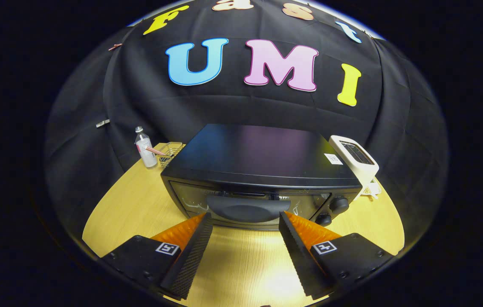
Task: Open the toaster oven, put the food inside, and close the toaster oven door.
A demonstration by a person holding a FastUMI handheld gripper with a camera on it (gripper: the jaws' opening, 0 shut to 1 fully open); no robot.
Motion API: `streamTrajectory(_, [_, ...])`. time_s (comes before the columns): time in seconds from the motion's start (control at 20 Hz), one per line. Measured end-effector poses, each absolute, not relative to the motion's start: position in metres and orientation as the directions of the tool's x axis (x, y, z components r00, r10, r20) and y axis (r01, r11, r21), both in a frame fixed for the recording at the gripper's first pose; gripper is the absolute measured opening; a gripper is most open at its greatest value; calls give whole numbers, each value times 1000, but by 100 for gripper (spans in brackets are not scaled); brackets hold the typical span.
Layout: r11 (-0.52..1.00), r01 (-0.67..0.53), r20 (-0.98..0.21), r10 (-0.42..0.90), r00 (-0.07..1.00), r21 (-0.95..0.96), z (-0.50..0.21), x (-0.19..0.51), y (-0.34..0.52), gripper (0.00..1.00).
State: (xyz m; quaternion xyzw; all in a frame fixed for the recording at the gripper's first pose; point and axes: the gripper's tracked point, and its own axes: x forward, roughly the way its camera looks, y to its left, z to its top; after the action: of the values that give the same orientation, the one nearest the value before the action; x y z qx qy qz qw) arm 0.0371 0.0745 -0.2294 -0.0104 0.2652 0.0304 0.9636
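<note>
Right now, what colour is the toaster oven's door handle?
Dark grey handle, just ahead of the open gripper; gripper view.

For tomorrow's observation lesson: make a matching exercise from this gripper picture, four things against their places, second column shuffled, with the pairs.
Things:
1. toaster oven door handle
2. bottle
3. white toaster
4. gripper

Places or states:
A. behind the oven's knob side
B. open, empty
C. just ahead of the fingers
D. beside the wire basket, at the oven's other side

Pairs: 1-C, 2-D, 3-A, 4-B
</note>
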Motion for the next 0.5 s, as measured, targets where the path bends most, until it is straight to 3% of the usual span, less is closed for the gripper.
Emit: streamTrajectory(0.5, [999, -41, -319, 42, 947, 12, -134, -12, 33, 97])
